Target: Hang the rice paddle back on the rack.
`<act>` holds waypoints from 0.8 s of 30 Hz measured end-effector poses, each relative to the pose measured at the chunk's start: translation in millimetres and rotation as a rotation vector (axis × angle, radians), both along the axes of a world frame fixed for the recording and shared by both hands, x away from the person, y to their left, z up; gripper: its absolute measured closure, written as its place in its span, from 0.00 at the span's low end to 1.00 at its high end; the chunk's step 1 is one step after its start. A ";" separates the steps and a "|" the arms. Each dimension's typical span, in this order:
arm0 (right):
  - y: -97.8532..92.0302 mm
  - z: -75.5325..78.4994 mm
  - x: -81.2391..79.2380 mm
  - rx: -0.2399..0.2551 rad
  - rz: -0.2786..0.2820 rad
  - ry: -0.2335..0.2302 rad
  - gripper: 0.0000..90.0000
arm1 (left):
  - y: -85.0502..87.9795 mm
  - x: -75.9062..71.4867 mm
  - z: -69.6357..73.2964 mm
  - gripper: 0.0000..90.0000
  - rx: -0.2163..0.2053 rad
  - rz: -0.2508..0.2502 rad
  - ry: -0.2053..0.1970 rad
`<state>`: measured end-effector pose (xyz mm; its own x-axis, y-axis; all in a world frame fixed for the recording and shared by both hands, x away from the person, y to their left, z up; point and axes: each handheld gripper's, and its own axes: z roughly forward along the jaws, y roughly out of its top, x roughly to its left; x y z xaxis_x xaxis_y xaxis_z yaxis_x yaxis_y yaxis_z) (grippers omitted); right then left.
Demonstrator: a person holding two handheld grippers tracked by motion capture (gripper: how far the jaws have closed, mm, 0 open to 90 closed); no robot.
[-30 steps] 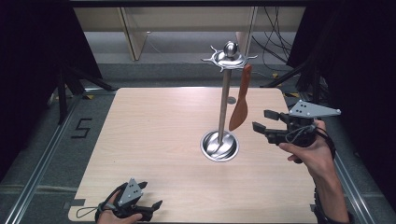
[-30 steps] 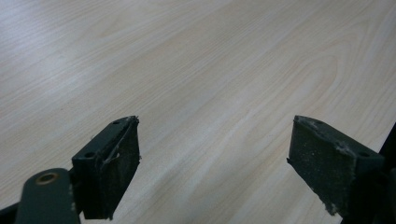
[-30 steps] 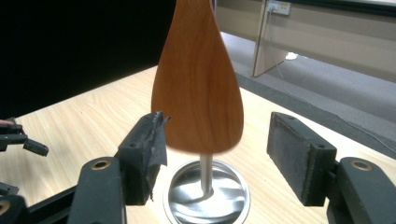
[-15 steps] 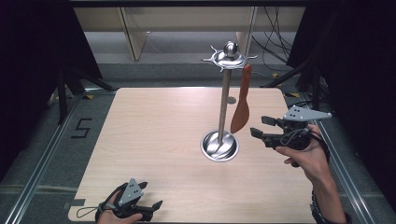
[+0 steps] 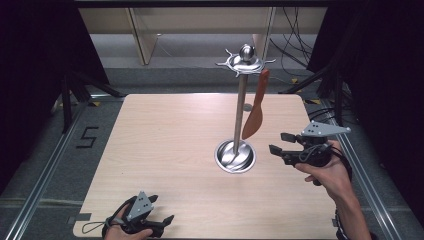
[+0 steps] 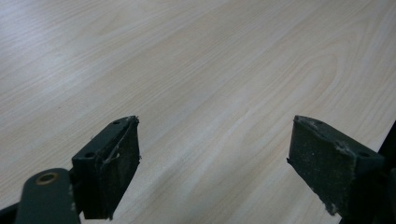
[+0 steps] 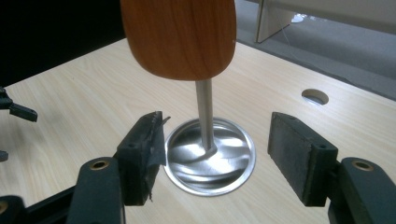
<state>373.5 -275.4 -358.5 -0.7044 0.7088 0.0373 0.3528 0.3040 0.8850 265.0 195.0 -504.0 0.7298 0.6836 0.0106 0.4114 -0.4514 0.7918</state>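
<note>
In the high view the one piece of writing that can be read is a black "5" (image 5: 86,137) marked on the grey floor at the left of the frame, beside the metal rail. The pale wood bench (image 5: 170,150) fills the middle of the picture, with dark curtains at both sides, cables on the floor at the upper right and light wooden panels along the top. A steel stand (image 5: 240,107) rises right of centre from a round dish base, and a brown wooden spatula (image 5: 254,117) hangs from its spiked top ring, blade down, just right of the pole. The right claw (image 5: 279,143) hovers at the right of the frame, just beside the base and below the blade, jaws apart and holding nothing. The left claw (image 5: 160,210) rests low at the bottom left near the front edge, jaws apart; most of the bench between is bare. In the left gripper view wood grain runs under the wide-spread left claw (image 6: 212,163), and the bench edge shows at the far right. In the right gripper view the right claw (image 7: 217,154) frames the stand (image 7: 204,114), the spatula (image 7: 180,35) hanging above at the top; a round hole (image 7: 314,96) sits in the bench at the upper right.
</note>
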 end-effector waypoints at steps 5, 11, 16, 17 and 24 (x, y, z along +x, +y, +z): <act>1.1 -4.8 -1.1 0.008 0.014 0.059 0.41 | 1.9 2.7 1.1 0.17 0.020 -0.023 -0.040; 3.3 -7.9 -1.0 -0.010 0.036 0.046 0.40 | -1.7 -0.4 -0.3 0.17 -0.021 0.004 -0.022; 5.0 -13.6 -3.9 -0.007 0.023 0.078 0.39 | 0.2 0.4 1.5 0.17 0.012 -0.015 -0.035; 3.1 -14.5 -2.3 -0.028 0.028 0.057 0.39 | 1.0 1.0 1.9 0.17 0.025 -0.026 -0.040; 2.6 -25.7 -4.2 -0.003 0.004 0.088 0.38 | 0.2 0.1 1.3 0.17 0.010 -0.014 -0.034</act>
<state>369.3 -272.9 -384.2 -0.7014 0.7062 0.0964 0.4275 0.3086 0.8497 265.1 195.3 -502.7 0.7384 0.6730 0.0423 0.3776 -0.4646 0.8010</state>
